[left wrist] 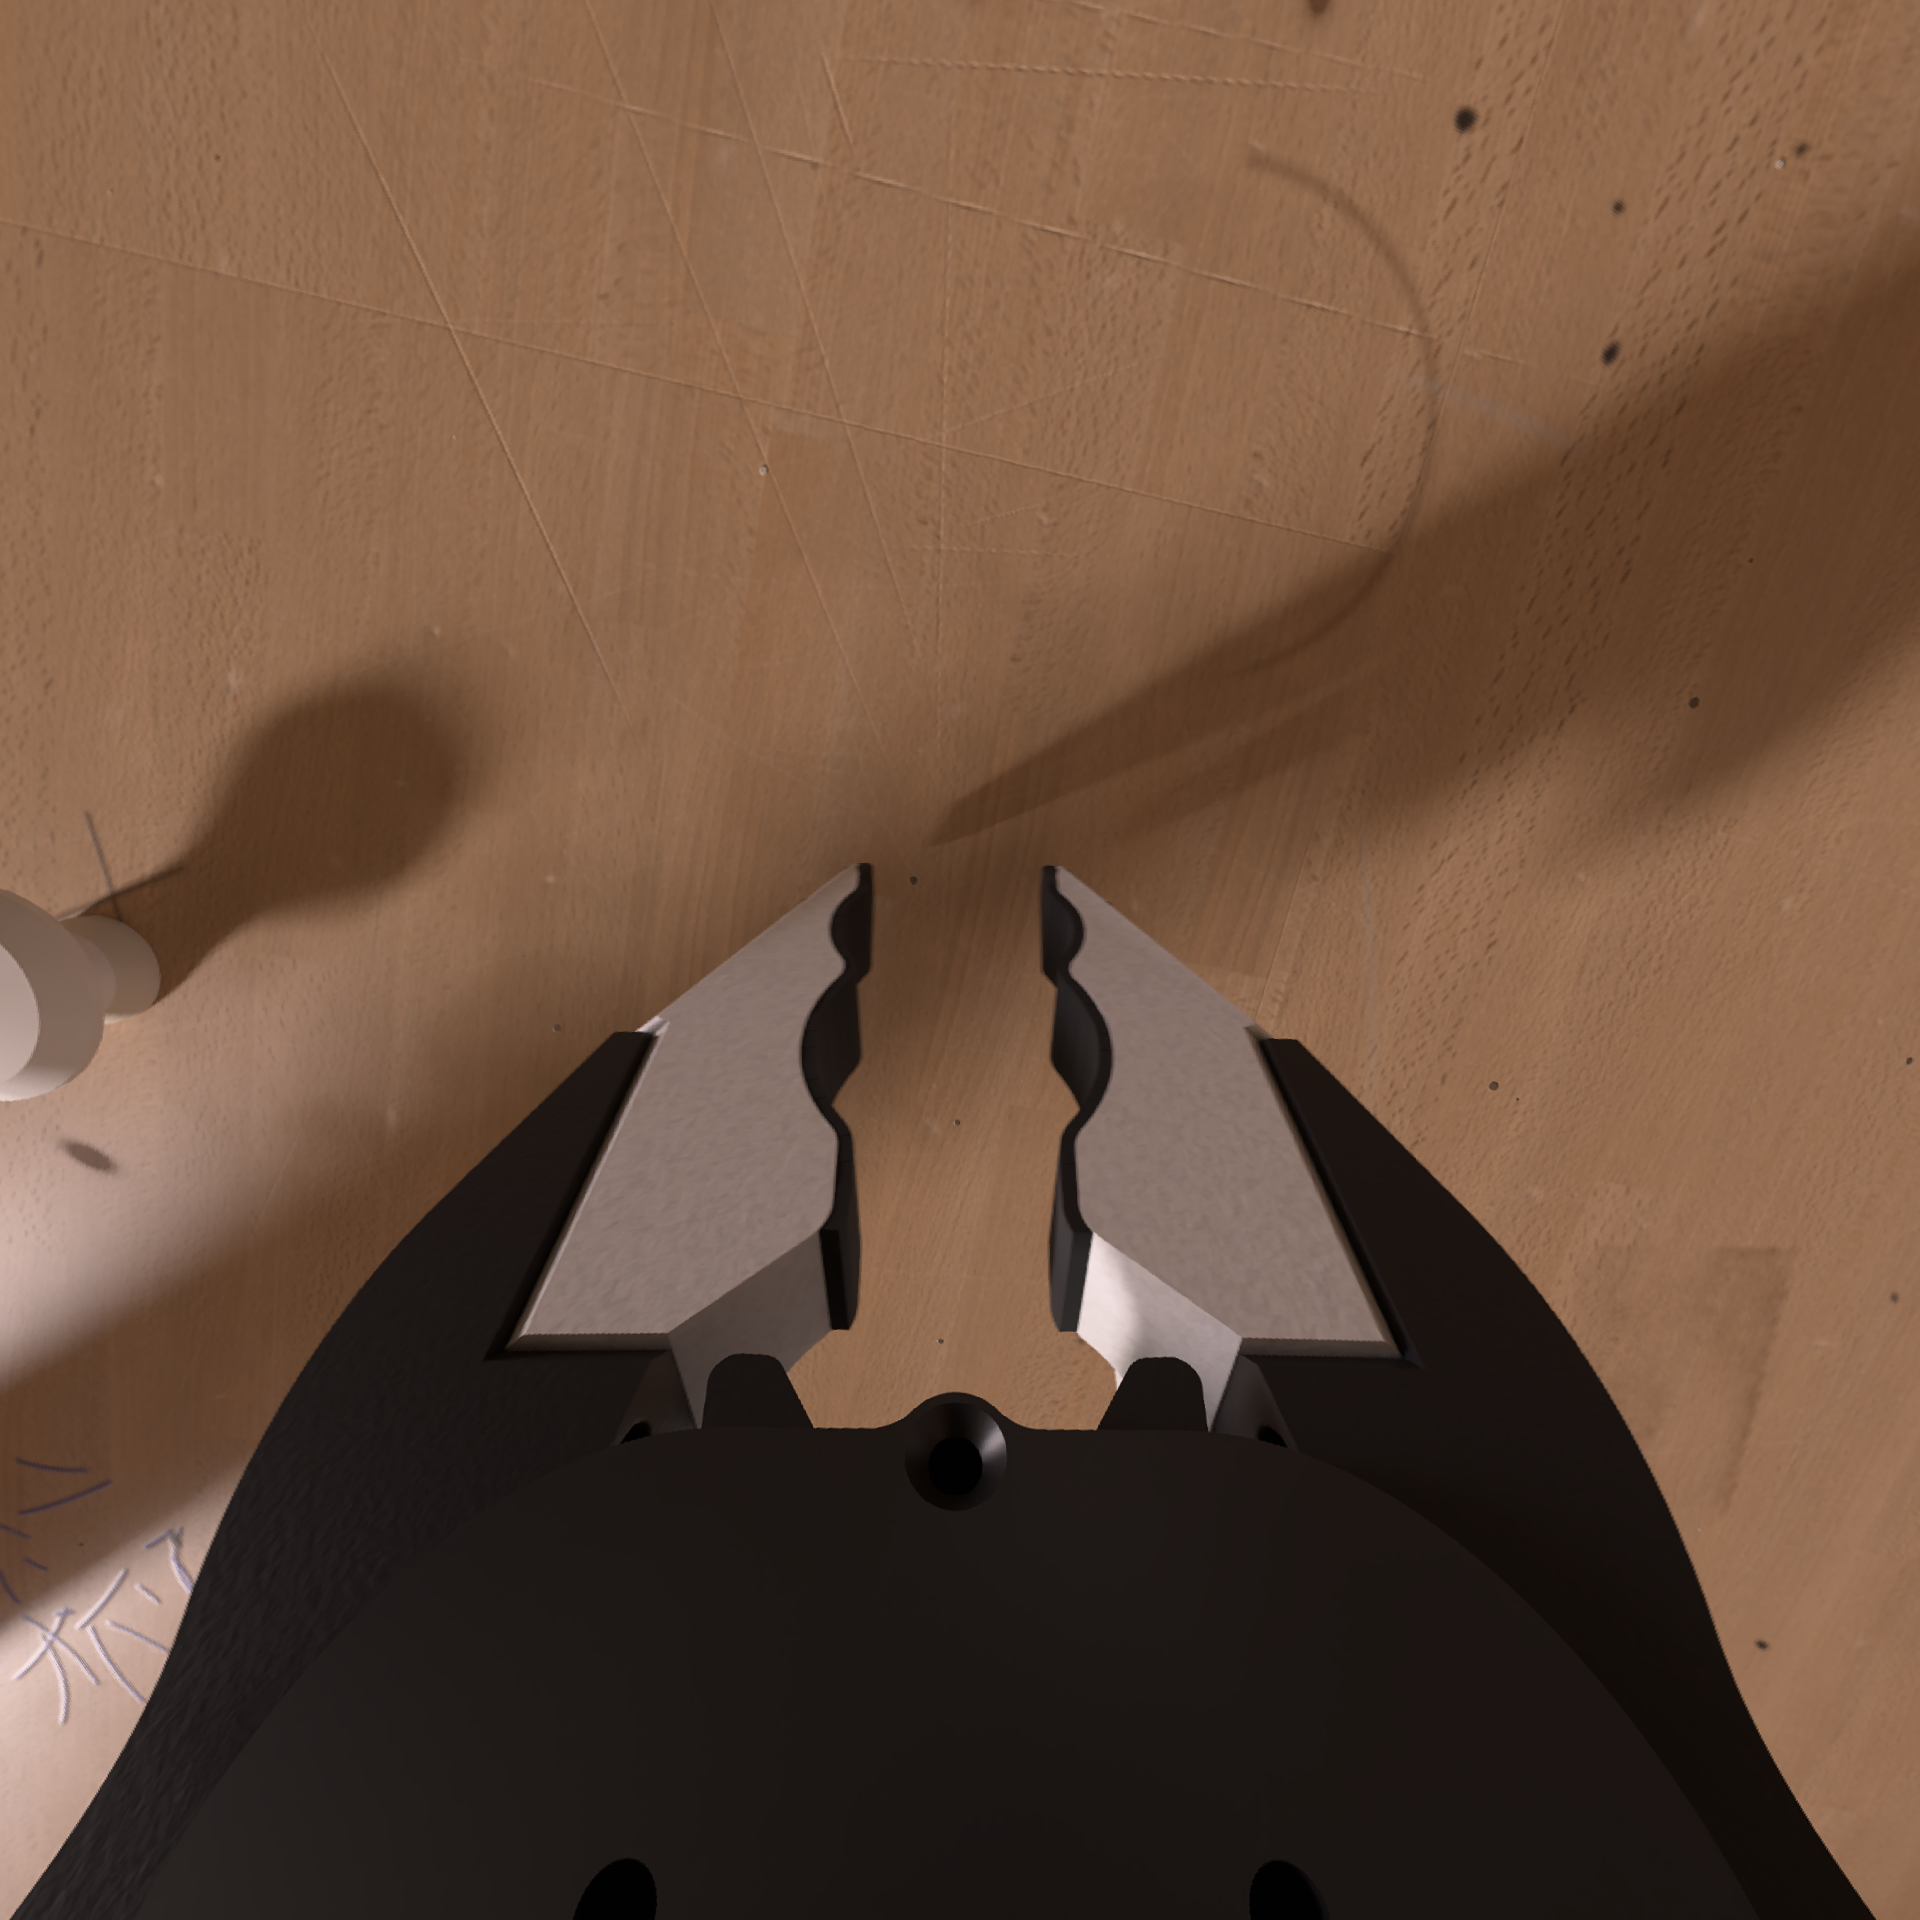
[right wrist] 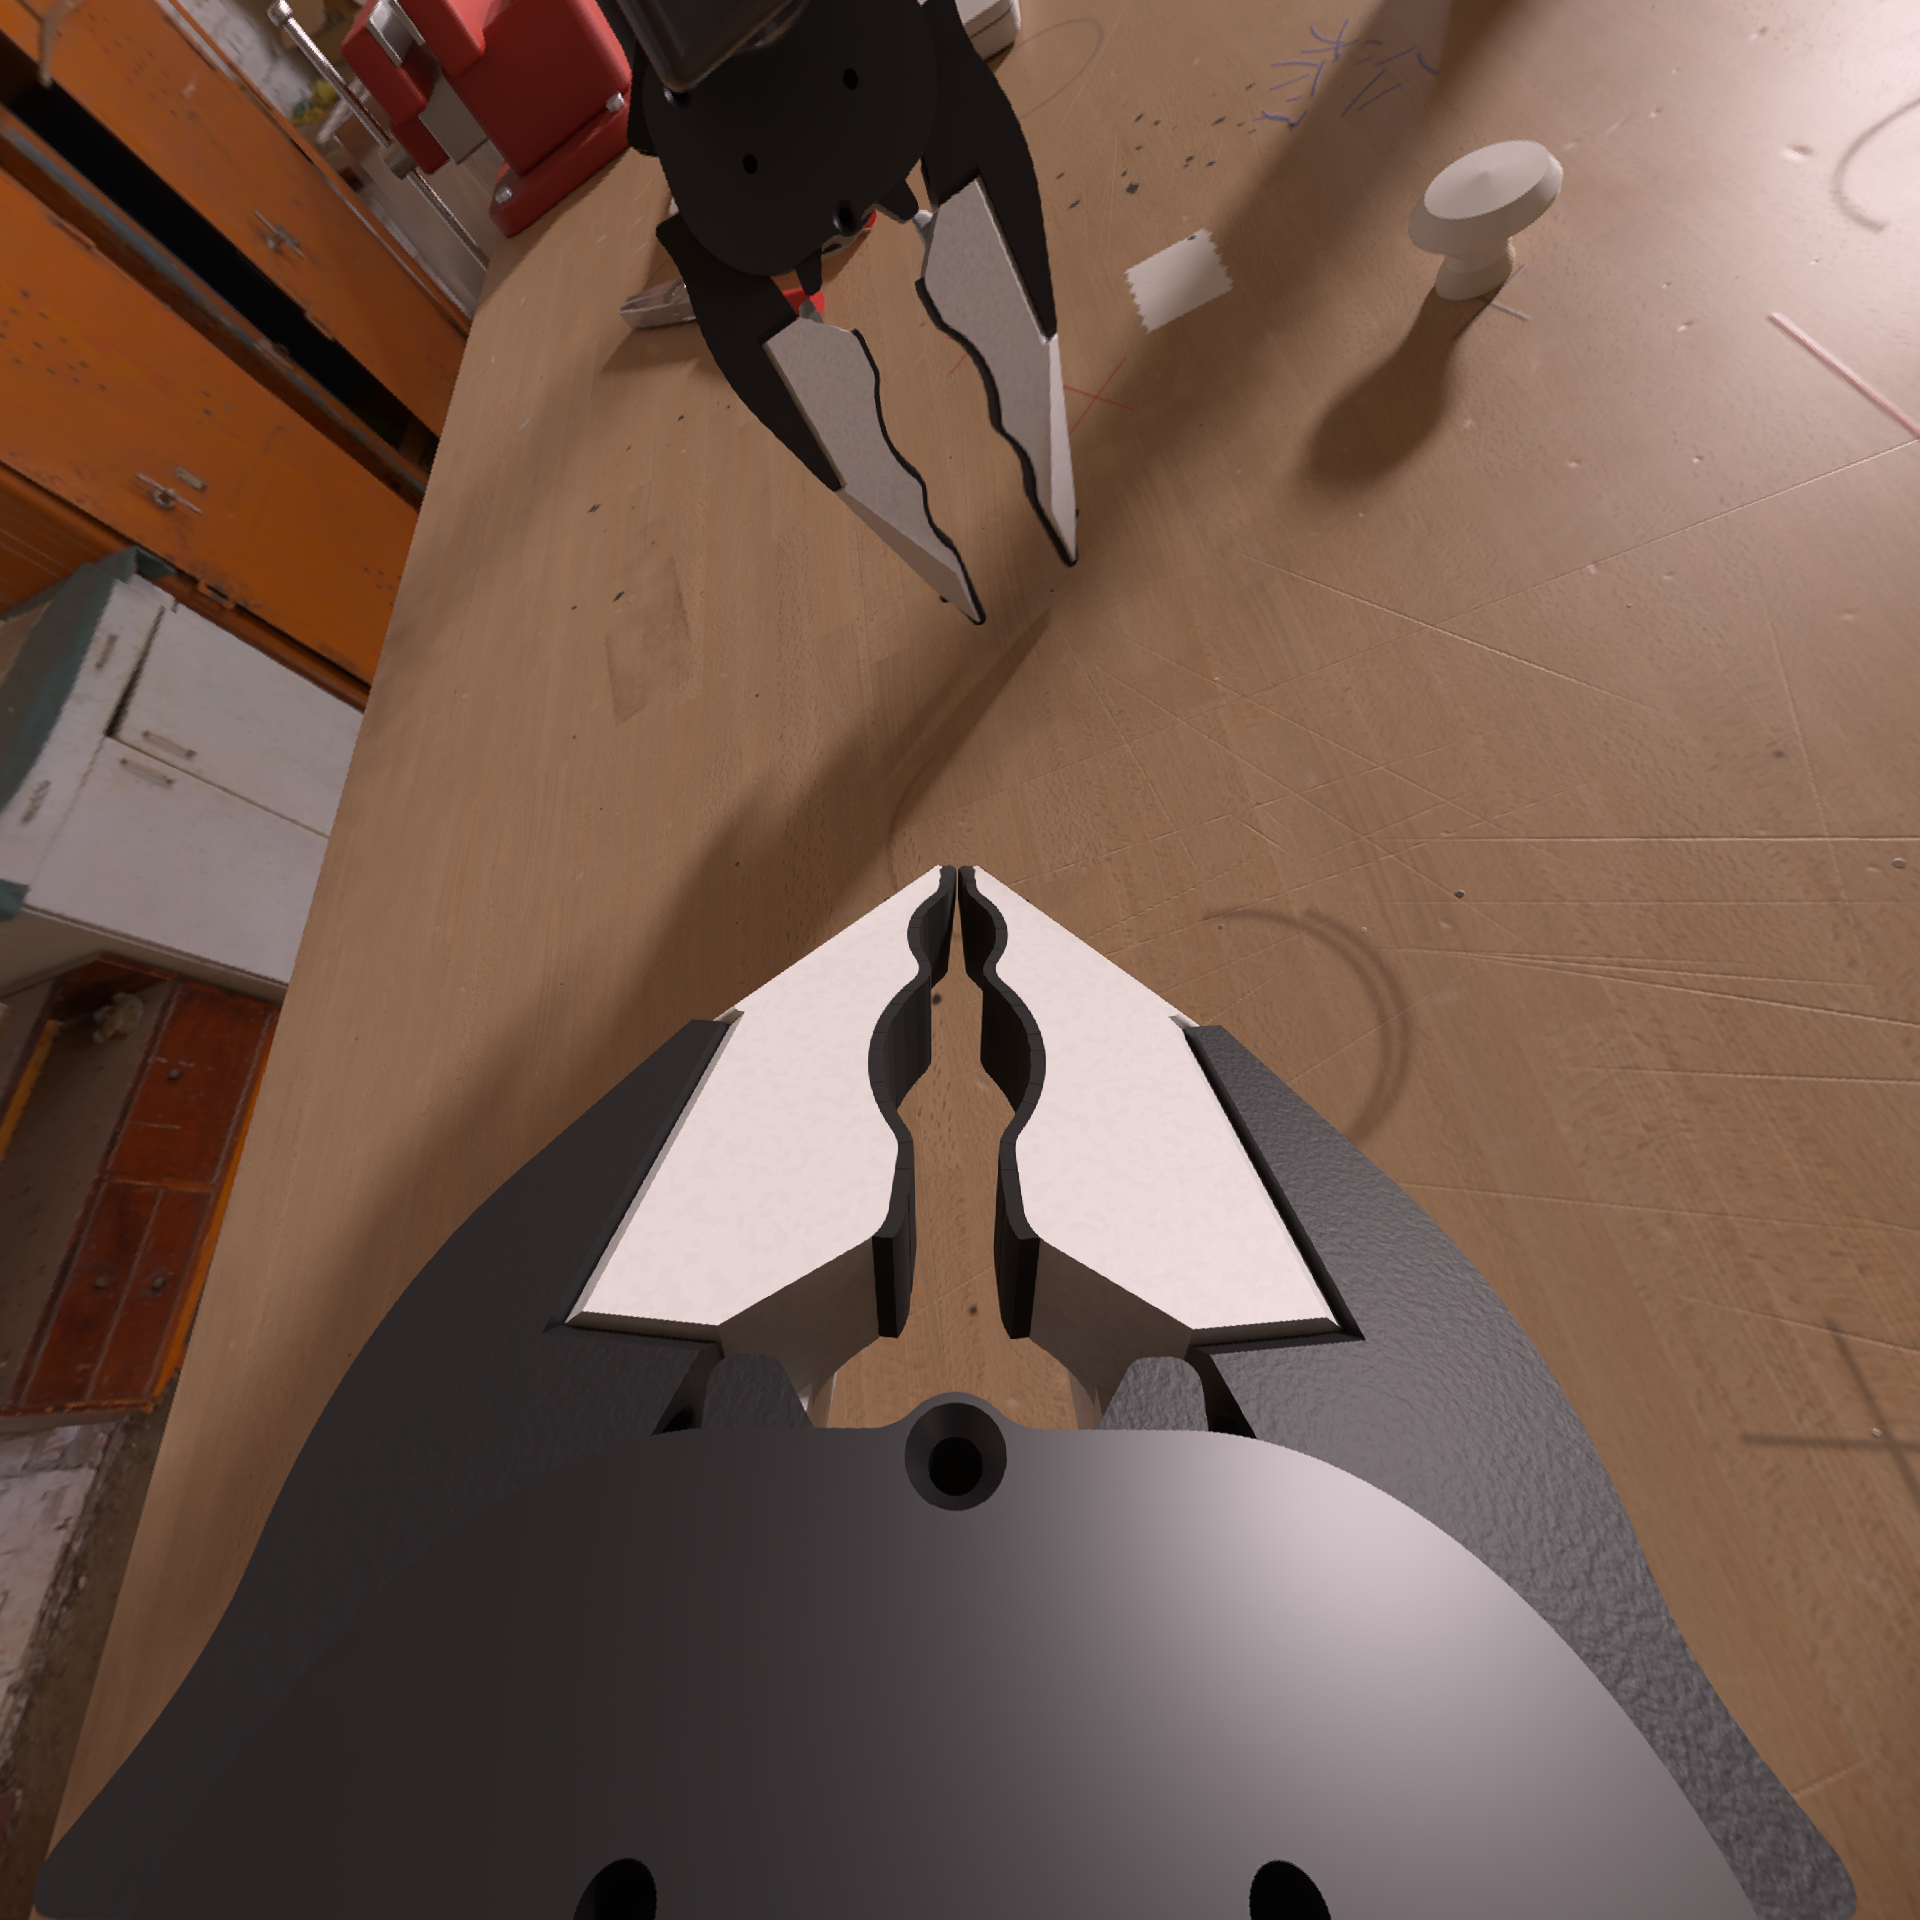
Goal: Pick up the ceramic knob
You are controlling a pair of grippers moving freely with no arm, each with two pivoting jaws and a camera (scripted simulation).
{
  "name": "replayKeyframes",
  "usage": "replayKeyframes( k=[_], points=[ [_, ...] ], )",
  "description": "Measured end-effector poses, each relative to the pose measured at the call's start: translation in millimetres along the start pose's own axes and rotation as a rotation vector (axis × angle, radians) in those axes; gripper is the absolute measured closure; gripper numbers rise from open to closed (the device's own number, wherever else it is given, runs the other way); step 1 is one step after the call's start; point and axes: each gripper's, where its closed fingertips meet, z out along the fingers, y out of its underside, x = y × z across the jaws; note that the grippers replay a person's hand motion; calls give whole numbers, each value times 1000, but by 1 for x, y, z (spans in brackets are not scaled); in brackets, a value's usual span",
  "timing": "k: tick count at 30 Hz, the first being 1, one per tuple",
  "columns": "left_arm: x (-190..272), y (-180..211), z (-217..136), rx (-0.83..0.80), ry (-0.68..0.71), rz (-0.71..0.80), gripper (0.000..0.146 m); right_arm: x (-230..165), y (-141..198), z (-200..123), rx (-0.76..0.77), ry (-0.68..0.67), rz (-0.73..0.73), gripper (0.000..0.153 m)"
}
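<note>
here, two black two-finger grippers with pale, wavy-edged finger plates are seen over one scratched tan wooden workbench (right wrist: 1455, 779). the left gripper (left wrist: 956, 873) is held with its fingers apart, bare wood showing in the gap and nothing between them; it also appears farther off in the right wrist view (right wrist: 1023, 587), angled down above the bench. the right gripper (right wrist: 956, 873) is drawn closed, its tips meeting with nothing held.

one off-white ceramic knob (right wrist: 1481, 213), mushroom-shaped with a round flat cap on a narrower stem, is stood upright on the bench, well apart from both grippers; in the left wrist view it (left wrist: 62, 987) is cut by the left edge. one small white square scrap (right wrist: 1174, 278), perhaps paper, lies flat near the knob. one red metal vise (right wrist: 468, 94) is set at the far bench edge, and orange drawer cabinets (right wrist: 187, 312) are ranged beside the bench.
</note>
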Motion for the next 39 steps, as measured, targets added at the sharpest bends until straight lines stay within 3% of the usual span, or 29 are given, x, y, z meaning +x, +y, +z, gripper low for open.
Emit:
replayKeyframes(
  k=[2,5,10,18,24,29,32,39],
  points=[
    [3,0,-1,-5,8,10,129,-1,0,-1,0,0,-2,152],
    [-4,2,-13,4,-21,-5,130,-2,-2,-3,4,-1,-8,152],
    [-58,4,-53,19,-230,-108,96,-3,-2,-7,7,-1,-10,152],
    [-131,8,-49,-190,-310,-116,88,-24,25,3,-157,-109,-36,152],
    [-173,31,-20,-328,-200,-184,88,-31,29,6,-187,-117,-76,152],
    [-174,25,-9,-277,-68,-259,92,-28,29,3,-181,-116,-69,152],
    [-174,24,-9,-262,-65,-252,102,-27,30,3,-182,-117,-67,152],
    [-172,25,-11,-245,-114,-195,103,-27,30,3,-183,-118,-71,152]
  ],
)
